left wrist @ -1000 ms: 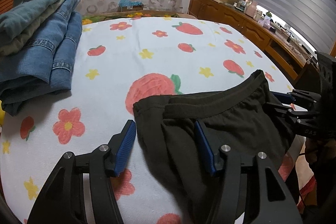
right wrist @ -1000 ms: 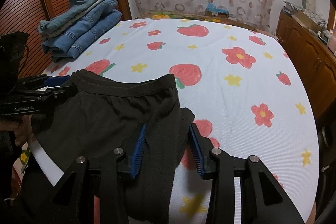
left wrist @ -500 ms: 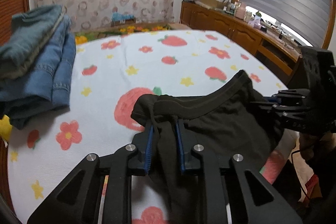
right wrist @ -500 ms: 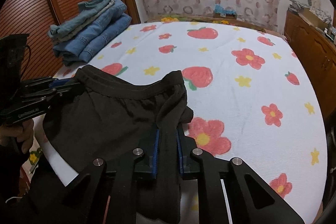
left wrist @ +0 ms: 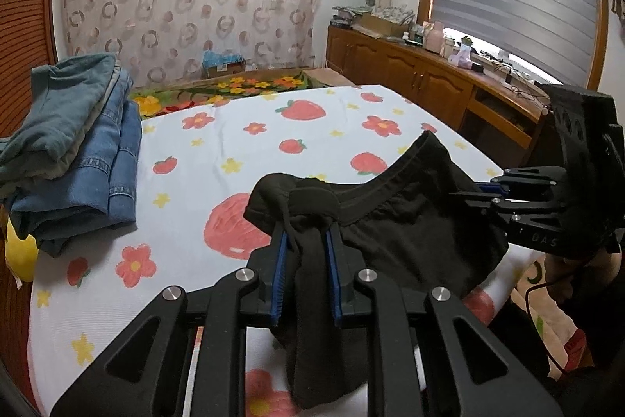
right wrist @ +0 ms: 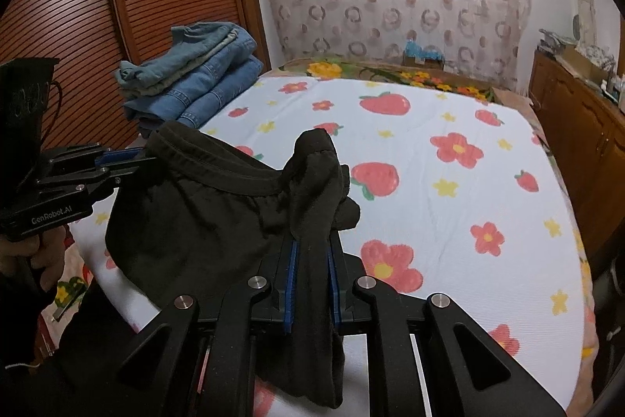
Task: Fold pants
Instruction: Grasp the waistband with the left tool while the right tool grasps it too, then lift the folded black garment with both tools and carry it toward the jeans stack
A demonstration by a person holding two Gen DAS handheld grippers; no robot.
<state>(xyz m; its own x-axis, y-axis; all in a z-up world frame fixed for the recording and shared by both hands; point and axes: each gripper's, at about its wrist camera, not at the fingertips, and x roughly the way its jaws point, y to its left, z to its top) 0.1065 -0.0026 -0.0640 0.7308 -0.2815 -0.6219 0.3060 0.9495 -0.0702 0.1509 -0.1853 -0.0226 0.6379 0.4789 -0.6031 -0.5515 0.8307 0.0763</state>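
The left gripper (left wrist: 305, 253) has its jaws clenched on a bunched corner of the waistband of the black pants (left wrist: 410, 233); they have just been closing, with that cloth between the blue pads (left wrist: 279, 272). The right gripper (right wrist: 312, 260) is likewise clamped on the other waistband corner, its jaws having just closed on the fabric, which sticks up in a peak above them. Between the two grippers the waistband sags in a curve, lifted off the bed (right wrist: 449, 213) at its near edge, and the rest of the pants hangs down below. A hand (right wrist: 27, 253) grips the left tool's handle. At the bed's far left corner lies a stack of folded jeans (left wrist: 74, 151). A wooden cabinet (left wrist: 422, 81) runs along the right wall.
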